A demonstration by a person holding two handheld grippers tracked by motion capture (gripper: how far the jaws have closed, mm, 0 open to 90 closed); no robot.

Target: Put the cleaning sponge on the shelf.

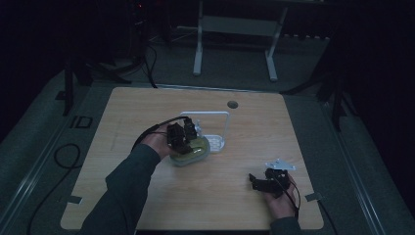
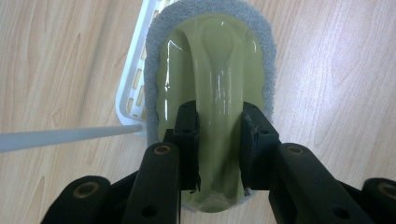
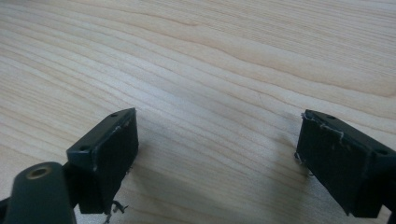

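Observation:
A pale green scrubber [image 2: 210,60] with a grey abrasive pad around its rim lies on the wooden table [image 1: 137,112]. Its far end rests against a small white slotted rack [image 2: 128,93]. My left gripper [image 2: 220,114] is shut on the raised ridge along the scrubber's back, one pad on each side. In the high view the left gripper [image 1: 182,137] points down onto the scrubber [image 1: 193,155] near the table's middle. My right gripper [image 1: 255,181] rests low near the front right of the table. Its jaws [image 3: 217,140] stand wide open over bare wood.
The white rack [image 1: 215,143] has a tall thin wire frame [image 1: 228,122] rising over it, and one white bar [image 2: 70,135] crosses the left gripper view. A round cable hole [image 1: 232,104] sits near the table's far edge. Desk legs stand on the floor beyond.

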